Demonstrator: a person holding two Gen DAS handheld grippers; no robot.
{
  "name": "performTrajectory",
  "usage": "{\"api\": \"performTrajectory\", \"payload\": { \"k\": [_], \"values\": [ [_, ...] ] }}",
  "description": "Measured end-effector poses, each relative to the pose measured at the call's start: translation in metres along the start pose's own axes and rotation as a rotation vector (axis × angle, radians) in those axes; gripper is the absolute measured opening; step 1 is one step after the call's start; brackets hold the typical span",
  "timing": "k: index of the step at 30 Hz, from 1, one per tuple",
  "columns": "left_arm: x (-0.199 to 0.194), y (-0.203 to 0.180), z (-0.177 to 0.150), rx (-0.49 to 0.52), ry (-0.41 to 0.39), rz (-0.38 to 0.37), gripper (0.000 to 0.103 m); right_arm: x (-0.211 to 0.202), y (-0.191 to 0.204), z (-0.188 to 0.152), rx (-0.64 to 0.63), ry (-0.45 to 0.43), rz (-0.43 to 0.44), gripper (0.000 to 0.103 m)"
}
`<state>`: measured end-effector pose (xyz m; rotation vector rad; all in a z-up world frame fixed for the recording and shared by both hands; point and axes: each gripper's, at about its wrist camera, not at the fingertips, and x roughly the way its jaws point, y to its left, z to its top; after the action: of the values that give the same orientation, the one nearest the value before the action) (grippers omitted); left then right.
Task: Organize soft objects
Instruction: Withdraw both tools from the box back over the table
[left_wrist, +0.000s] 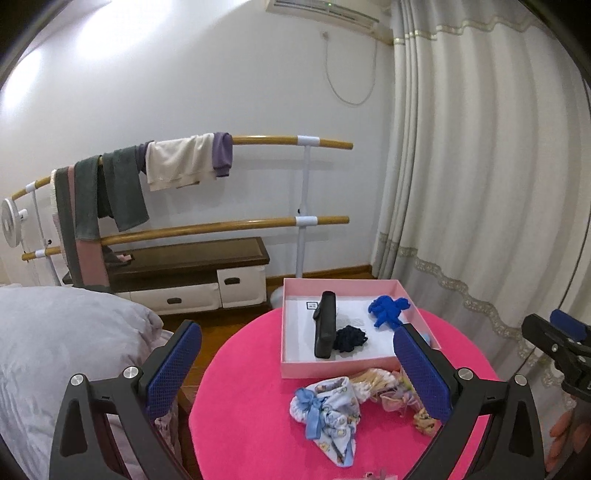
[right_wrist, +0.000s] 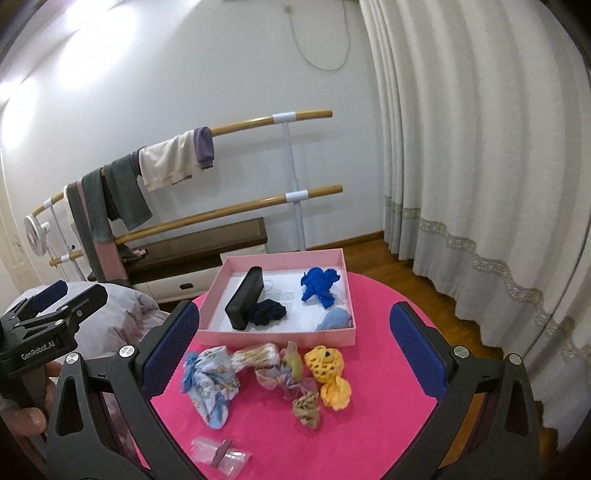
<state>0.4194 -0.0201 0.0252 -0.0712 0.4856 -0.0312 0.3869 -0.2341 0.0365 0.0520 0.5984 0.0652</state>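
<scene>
Lying inside the pink box (right_wrist: 255, 261): a black case (right_wrist: 244, 298) leaning on its long edge, a dark navy scrunchie (right_wrist: 269, 312) touching it, a blue crochet piece (right_wrist: 318, 286), a pale blue item (right_wrist: 334, 319) in the corner. Resting in front, on the pink cloth: a printed blue-bowed fabric (right_wrist: 210, 384), a beige scrunchie (right_wrist: 255, 355), a sheer pastel one (right_wrist: 286, 373), a tan one (right_wrist: 307, 408), a yellow crochet fish (right_wrist: 330, 373).
</scene>
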Motion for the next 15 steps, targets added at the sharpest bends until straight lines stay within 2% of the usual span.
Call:
{"api": "performTrajectory", "payload": {
  "k": [8, 15],
  "values": [
    [-0.037, -0.003, -0.018, -0.006, -0.013, 0.021, 0.103, -0.038, 0.007, -0.019, 0.005, -0.06, -0.016, 0.103],
    [-0.057, -0.009, -0.026, -0.005, -0.002, 0.018, 0.103, -0.053, 0.013, -0.03, -0.003, -0.076, -0.013, 0.103]
  ]
}}
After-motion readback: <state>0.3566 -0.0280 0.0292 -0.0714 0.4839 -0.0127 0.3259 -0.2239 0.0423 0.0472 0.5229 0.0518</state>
